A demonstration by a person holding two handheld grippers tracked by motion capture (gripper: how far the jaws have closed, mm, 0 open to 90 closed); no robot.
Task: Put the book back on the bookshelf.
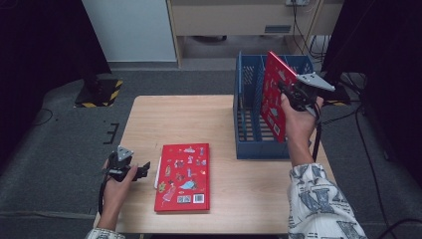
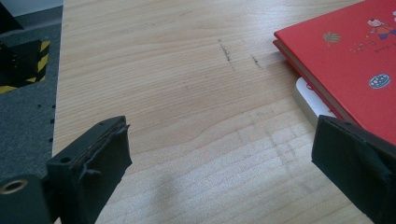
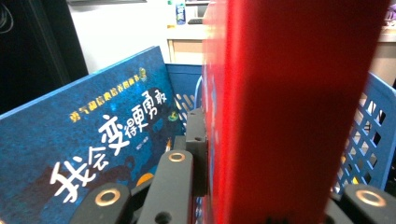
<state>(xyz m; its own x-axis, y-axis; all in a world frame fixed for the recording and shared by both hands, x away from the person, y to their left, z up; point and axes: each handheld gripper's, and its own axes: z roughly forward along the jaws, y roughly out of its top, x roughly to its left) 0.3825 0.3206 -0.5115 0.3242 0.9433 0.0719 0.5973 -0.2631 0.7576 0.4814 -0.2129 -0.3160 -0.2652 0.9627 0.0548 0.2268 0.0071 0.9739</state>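
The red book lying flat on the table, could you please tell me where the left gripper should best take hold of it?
Probably at the left long edge of the red book, coming in level from the left. It overhangs the thinner white book beneath, leaving room for a jaw, and the open left gripper already faces that edge.

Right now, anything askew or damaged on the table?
The left gripper's pad looks frayed at its edge. A white book pokes out crooked from beneath the red book lying flat.
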